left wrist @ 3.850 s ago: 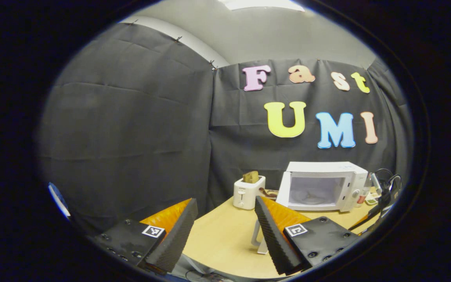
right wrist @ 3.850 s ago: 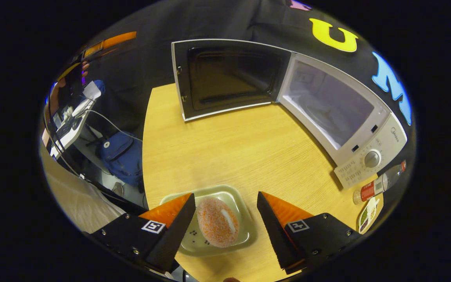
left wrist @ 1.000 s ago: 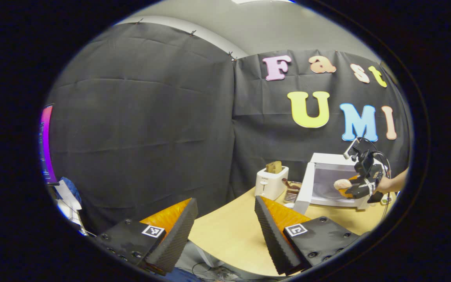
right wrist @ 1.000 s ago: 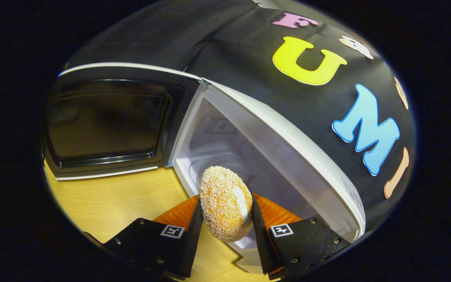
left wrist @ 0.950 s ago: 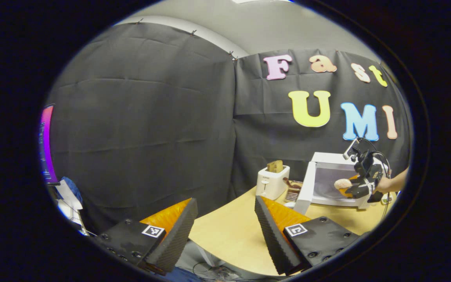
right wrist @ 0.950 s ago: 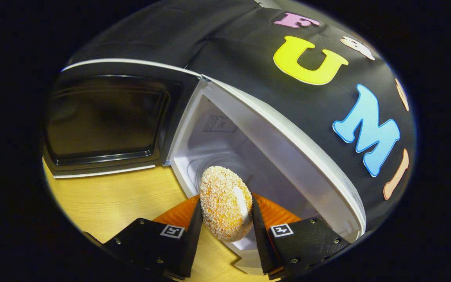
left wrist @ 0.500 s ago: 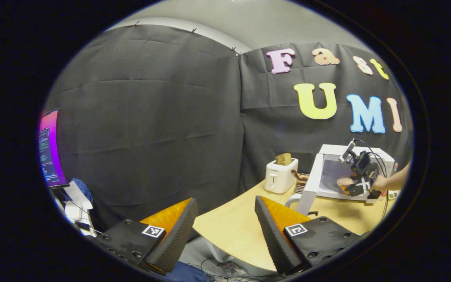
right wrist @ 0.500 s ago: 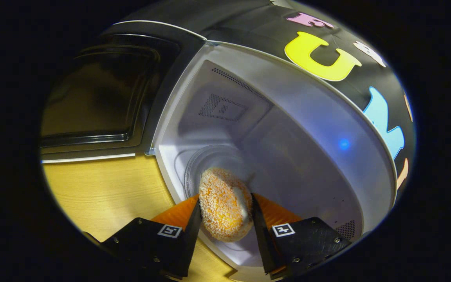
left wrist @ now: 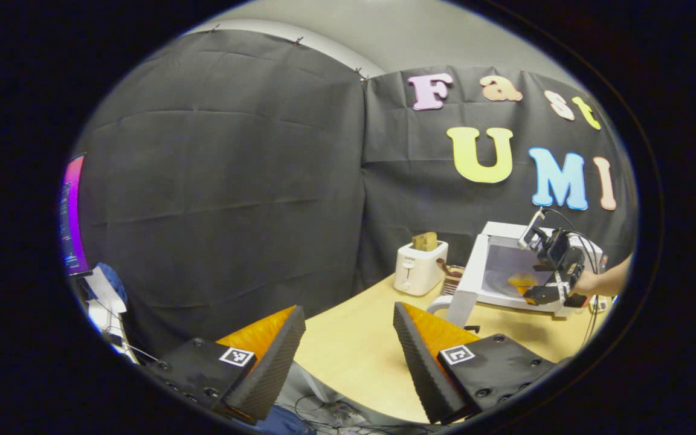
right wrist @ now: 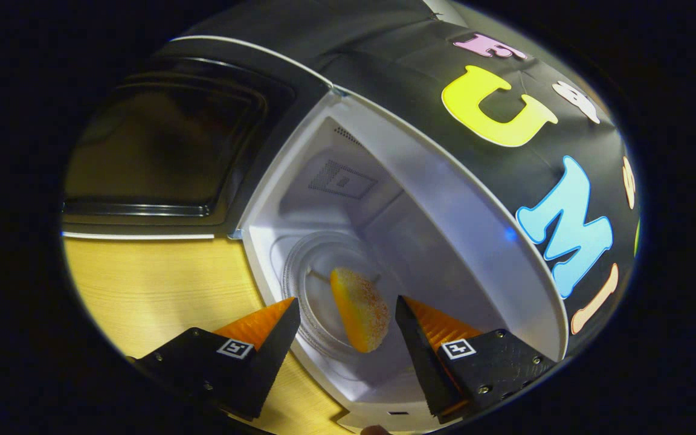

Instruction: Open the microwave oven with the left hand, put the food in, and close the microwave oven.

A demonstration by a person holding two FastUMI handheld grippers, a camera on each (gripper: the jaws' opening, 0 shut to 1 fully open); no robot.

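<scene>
The white microwave stands open, its dark-windowed door swung out to the left. An orange crumbed piece of food rests tilted on the glass turntable inside the cavity. My right gripper is open at the cavity mouth, its fingers on either side of the food without touching it. In the left gripper view the microwave is far off at the right, with the right gripper and a hand at its opening and the food inside. My left gripper is open with nothing between its fingers, above the table's near edge.
A white toaster holding bread stands left of the microwave on the wooden table, with a small rack between them. A lit monitor and clutter sit beyond the table at the far left.
My right gripper carried the food into the microwave cavity, then opened and let it go onto the turntable. My left gripper stayed open and drifted only slightly.
</scene>
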